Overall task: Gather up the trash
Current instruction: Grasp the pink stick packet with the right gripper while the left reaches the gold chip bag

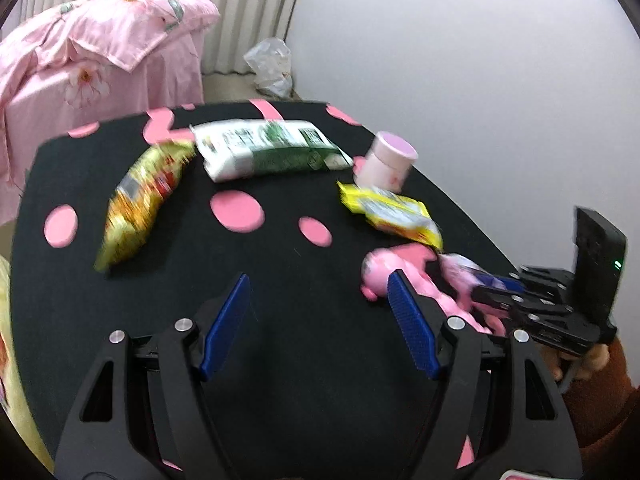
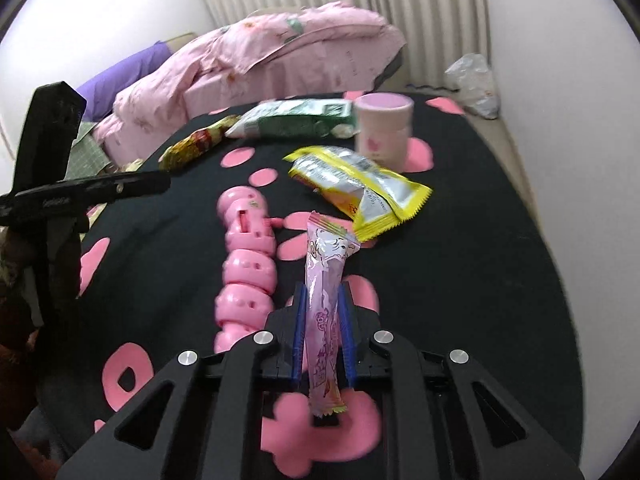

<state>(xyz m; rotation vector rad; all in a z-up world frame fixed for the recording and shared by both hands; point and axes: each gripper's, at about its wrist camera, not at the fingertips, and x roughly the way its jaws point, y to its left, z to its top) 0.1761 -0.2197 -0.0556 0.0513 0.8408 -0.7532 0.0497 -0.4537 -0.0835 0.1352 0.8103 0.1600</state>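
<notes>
My right gripper [image 2: 322, 292] is shut on a long pink snack wrapper [image 2: 326, 276], held upright above the black table; in the left wrist view it shows at the right [image 1: 486, 286] with the pink wrapper [image 1: 460, 270] in it. My left gripper [image 1: 318, 292] is open and empty above the table. A yellow wrapper [image 2: 360, 188] [image 1: 390, 210] lies mid-table. An orange-yellow chip bag [image 1: 140, 200] [image 2: 192, 146] and a green-white pack [image 1: 268, 148] [image 2: 296, 120] lie further back.
A pink segmented toy [image 2: 246, 264] [image 1: 384, 268] lies left of my right gripper. A pink cup [image 2: 382, 130] [image 1: 388, 160] stands at the back. The black cloth with pink spots [image 1: 236, 210] covers the table. A plastic bag [image 1: 270, 66] sits on the floor by a bed [image 2: 280, 52].
</notes>
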